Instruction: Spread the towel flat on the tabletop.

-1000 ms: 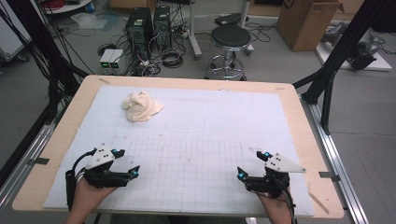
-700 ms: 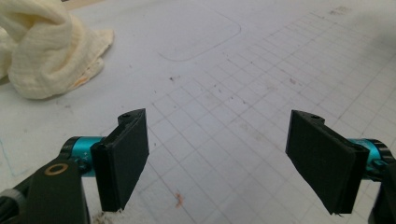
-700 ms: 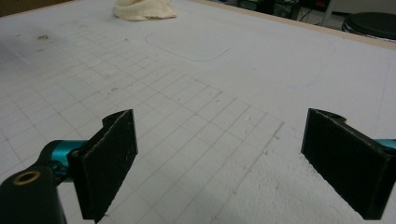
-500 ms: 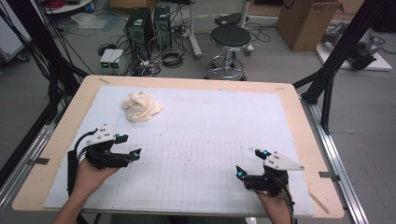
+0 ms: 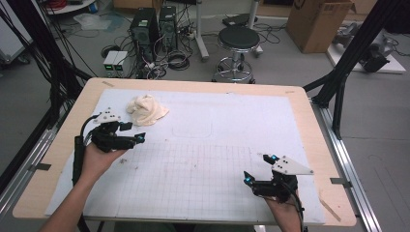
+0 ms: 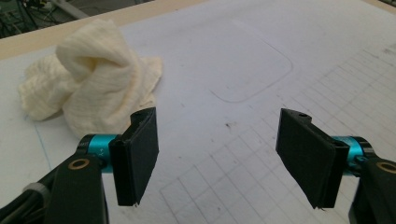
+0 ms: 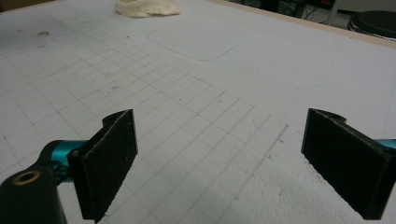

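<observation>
We see a wooden counter (image 5: 58,159) covered by a white mat (image 5: 232,125) with a printed grid on its near half. A crumpled cream cloth (image 5: 146,109) lies on the mat toward the far left, off the grid. In the left gripper view the cloth (image 6: 88,79) sits just beyond the left-hand finger, apart from it.

The left gripper (image 5: 131,132) is held in the person's left hand (image 5: 99,157) over the left part of the mat, near the cloth, its tips pointing toward the mat's middle. Its fingers (image 6: 135,156) stand wide apart with nothing between them; we see only bare mat and grid lines in the gap.

The right gripper (image 5: 257,168) is held low at the near right of the mat, well apart from the cloth. Its fingers (image 7: 109,161) are also spread wide and hold nothing. In the right gripper view the cloth (image 7: 147,8) shows at the far top edge.

Behind the counter, on the floor, we note a black stool (image 5: 236,39), computer towers (image 5: 153,24) with cables, and a cardboard box (image 5: 319,21).
</observation>
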Demonstrator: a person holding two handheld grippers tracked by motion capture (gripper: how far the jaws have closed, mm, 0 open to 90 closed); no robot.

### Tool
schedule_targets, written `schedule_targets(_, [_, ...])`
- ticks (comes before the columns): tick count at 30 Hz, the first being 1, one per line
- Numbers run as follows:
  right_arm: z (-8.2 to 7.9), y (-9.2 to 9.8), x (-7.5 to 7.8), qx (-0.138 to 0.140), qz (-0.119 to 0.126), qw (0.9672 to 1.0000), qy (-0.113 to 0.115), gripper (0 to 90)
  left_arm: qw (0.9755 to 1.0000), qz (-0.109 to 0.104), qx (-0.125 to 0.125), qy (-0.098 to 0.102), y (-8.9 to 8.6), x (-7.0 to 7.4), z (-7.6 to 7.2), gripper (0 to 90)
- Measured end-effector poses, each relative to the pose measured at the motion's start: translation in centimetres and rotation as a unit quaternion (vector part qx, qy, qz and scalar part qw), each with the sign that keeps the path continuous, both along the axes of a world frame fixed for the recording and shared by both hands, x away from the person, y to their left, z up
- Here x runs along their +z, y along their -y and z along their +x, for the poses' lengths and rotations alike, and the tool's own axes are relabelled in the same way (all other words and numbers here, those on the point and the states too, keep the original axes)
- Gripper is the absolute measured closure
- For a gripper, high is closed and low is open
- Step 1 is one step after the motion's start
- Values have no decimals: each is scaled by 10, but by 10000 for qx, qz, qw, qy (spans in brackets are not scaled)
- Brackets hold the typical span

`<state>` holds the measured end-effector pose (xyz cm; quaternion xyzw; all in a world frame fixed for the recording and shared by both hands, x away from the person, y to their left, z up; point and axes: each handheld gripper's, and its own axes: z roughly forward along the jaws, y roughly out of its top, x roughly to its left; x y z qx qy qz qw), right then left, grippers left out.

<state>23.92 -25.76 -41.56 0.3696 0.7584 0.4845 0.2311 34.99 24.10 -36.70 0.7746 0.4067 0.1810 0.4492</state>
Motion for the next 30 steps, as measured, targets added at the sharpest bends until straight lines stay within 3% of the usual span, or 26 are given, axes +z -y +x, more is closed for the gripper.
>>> schedule_targets(4, [1, 0, -1, 9, -3, 10000, -41, 101, 9995, -92, 300, 14, -6, 0, 17, 318])
schedule_targets(12, [2, -1, -1, 36, 7, 10000, -44, 100, 9976, 174, 664, 60, -3, 6, 49, 347])
schedule_targets(16, [2, -1, -1, 48, 26, 10000, -51, 100, 9958, 180, 891, 57, -2, 6, 64, 351])
schedule_targets(22, [4, -1, -2, 60, 59, 9999, -62, 100, 9944, -33, 1060, 0, 3, 1, 84, 355])
schedule_targets(26, [5, -1, -3, 107, 54, 9999, -72, 100, 9927, -203, 1181, -104, 5, -12, 94, 361])
schedule_targets(28, [6, -2, -3, 111, 72, 9999, -100, 100, 9912, -70, 1310, -160, 8, -20, 98, 343])
schedule_targets(30, [7, -2, -3, 133, 45, 9999, -69, 100, 9889, 236, 1459, -111, 11, -26, 101, 333])
